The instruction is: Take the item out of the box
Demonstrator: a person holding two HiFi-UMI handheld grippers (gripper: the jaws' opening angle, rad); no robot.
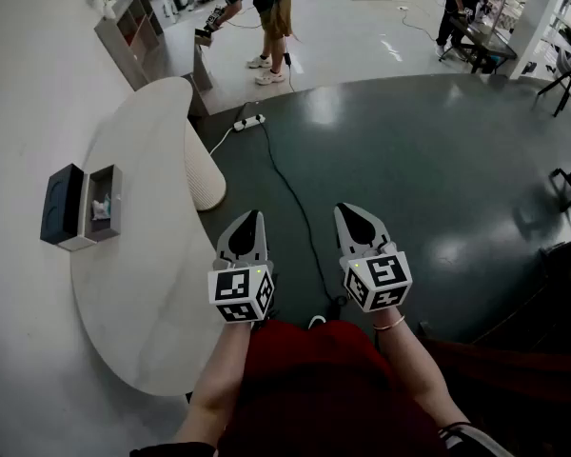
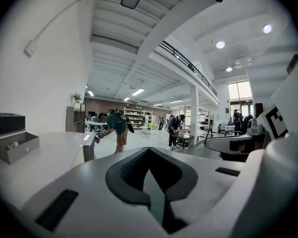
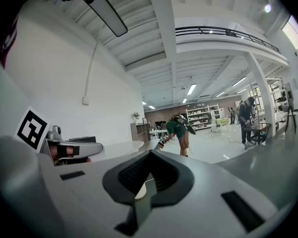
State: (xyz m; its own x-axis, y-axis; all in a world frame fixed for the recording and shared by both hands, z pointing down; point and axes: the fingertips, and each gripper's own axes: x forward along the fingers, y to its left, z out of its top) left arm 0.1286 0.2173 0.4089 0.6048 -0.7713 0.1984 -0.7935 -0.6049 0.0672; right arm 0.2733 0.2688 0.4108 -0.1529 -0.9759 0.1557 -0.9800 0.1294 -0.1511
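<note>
1. Nearest, the left hand-held gripper [image 1: 249, 222] and the right hand-held gripper [image 1: 354, 219] are held side by side over the floor, just off the worktop's edge. Each is closed with its tips meeting and nothing between them. Their shells are smooth grey plastic that tapers to a point, with ribbed black pads inside.
2. Judging by this, the task has not begun. Neither hand-held gripper is near the box, so the reach, the grasp and the lift are all still to do.
3. The worktop [image 1: 152, 255] lies to the left. It is a long white slab with rounded ends and a matte, faintly marbled surface, and it stands on a ribbed white pedestal [image 1: 206, 171].
4. Towards the worktop's far left side sits the box [image 1: 118, 208], well apart from both hand-held grippers. It is a shallow grey rectangular tray that lies open, with a dark, hard-edged cover [image 1: 62, 203] touching its outer side.
5. The item [image 1: 100, 208] is inside the tray. It is small and pale with a hint of teal, but it is too small to make out its shape or material.
6. Beyond is a glossy dark-green floor [image 1: 409, 160], crossed by a thin black cable [image 1: 284, 184] that runs to a white power strip [image 1: 248, 120].
</note>
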